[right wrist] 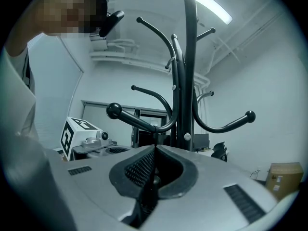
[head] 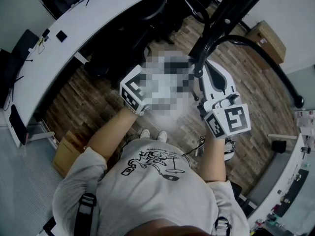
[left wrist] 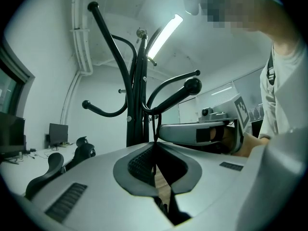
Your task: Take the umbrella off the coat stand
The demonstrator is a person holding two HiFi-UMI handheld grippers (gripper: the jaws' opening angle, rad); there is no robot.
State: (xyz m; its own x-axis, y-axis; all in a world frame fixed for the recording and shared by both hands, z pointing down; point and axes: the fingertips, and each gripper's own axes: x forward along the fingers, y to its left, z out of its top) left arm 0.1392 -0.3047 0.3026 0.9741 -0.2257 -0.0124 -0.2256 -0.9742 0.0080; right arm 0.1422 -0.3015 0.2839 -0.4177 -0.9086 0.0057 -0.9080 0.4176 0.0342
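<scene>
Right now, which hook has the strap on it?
The thick hook with the big round tip, above the left gripper: a black strap hangs from it. Others are bare.

A ceiling tube [left wrist: 164, 35] lights the room coolly, glaring white in both gripper views. There the coat stand [left wrist: 136, 105] reads as dark silhouette, and edges bend inside black borders.

readable text: none I can make out | left cube [head: 132, 91] on left tool [left wrist: 155, 146]: black-and-white square code, no letters | right cube [head: 231, 122] on right tool [right wrist: 154, 153]: same | shirt print [head: 156, 163]: line drawing, lettering too small to read
</scene>
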